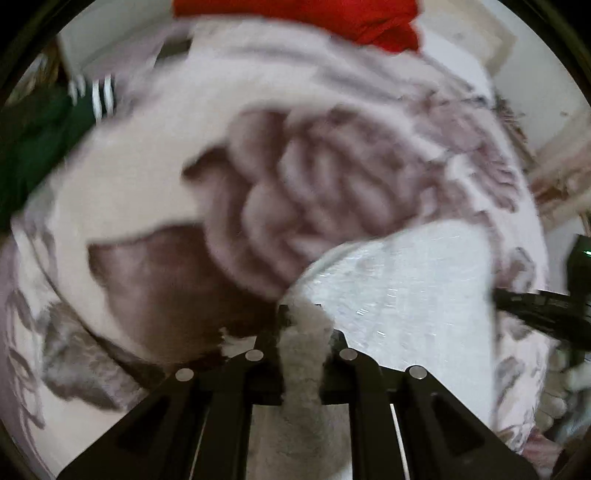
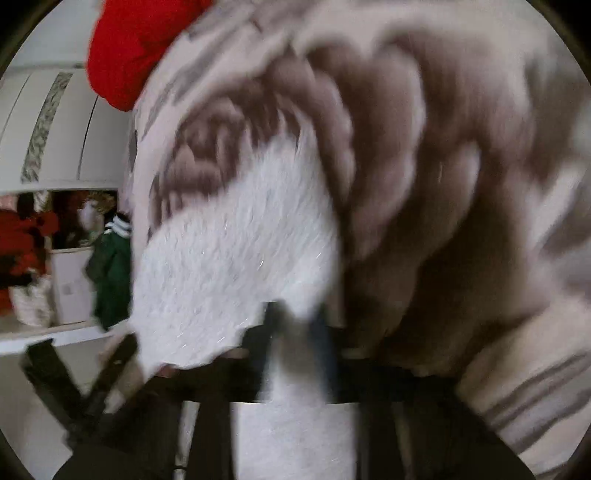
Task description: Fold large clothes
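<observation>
Left gripper is clamped on a fluffy edge of the blanket, the pile bunched between its closed jaws. Ahead of it the rose-patterned fabric spreads far and to both sides, with a pale turned-over flap just right of the tips. Right gripper also seems clamped on an edge — motion blur makes this less sure — with white pile running back through its jaws. The held edge likely spans left to right between the two tools, so the fold goes forward — toward the red cloth.
</observation>
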